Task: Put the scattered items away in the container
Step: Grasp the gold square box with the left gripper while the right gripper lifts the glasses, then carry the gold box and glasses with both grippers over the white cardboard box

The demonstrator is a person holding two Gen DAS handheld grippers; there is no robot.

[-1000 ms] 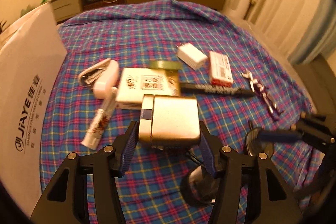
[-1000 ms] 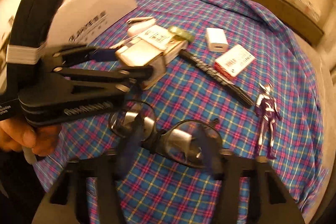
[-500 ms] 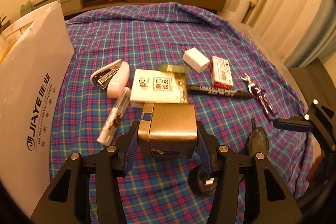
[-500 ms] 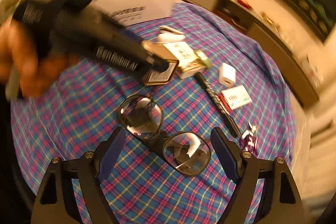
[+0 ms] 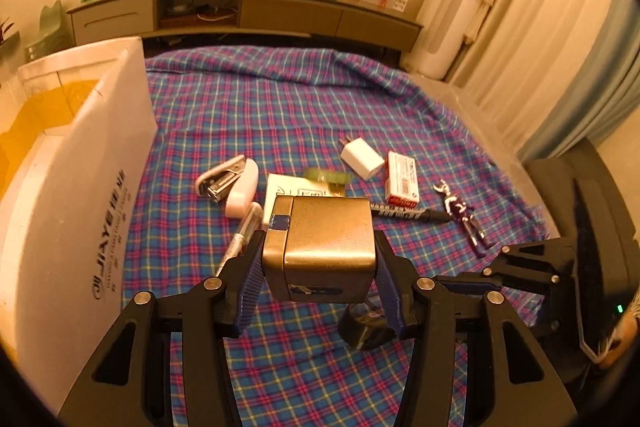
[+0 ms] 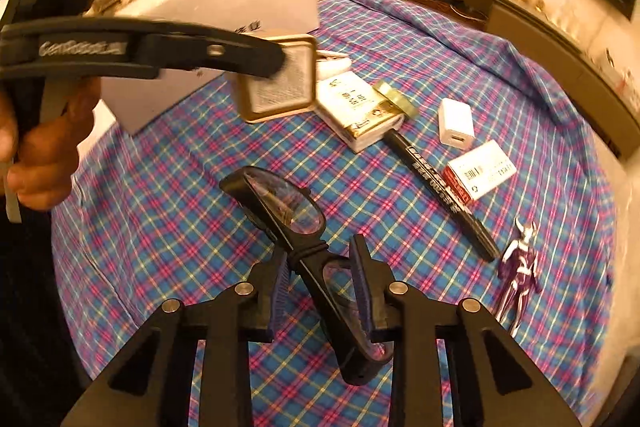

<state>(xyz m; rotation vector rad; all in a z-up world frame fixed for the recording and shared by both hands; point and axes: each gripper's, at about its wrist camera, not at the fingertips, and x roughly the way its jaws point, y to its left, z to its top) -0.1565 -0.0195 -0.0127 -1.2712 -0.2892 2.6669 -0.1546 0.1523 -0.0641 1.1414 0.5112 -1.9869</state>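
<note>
My left gripper (image 5: 318, 267) is shut on a gold box (image 5: 324, 243) and holds it above the plaid cloth; the box also shows in the right wrist view (image 6: 280, 83). My right gripper (image 6: 320, 287) is shut on black-framed glasses (image 6: 288, 211), lifted off the cloth. A white container box (image 5: 80, 187) stands at the left, open at the top. On the cloth lie a stapler (image 5: 230, 179), a white tube (image 5: 244, 231), a white card box (image 6: 356, 109), a black marker (image 6: 440, 191), a white charger (image 6: 456, 125), a red-and-white packet (image 6: 480, 173) and a purple figurine (image 6: 520, 267).
A green tape roll (image 6: 394, 99) leans on the card box. A long low cabinet (image 5: 248, 7) runs along the far wall. Curtains (image 5: 540, 47) hang at the right. The plaid cloth (image 5: 260, 107) covers the whole surface.
My right gripper has closed on the glasses and lifted them. My left gripper has risen and swung toward the white container with the gold box.
</note>
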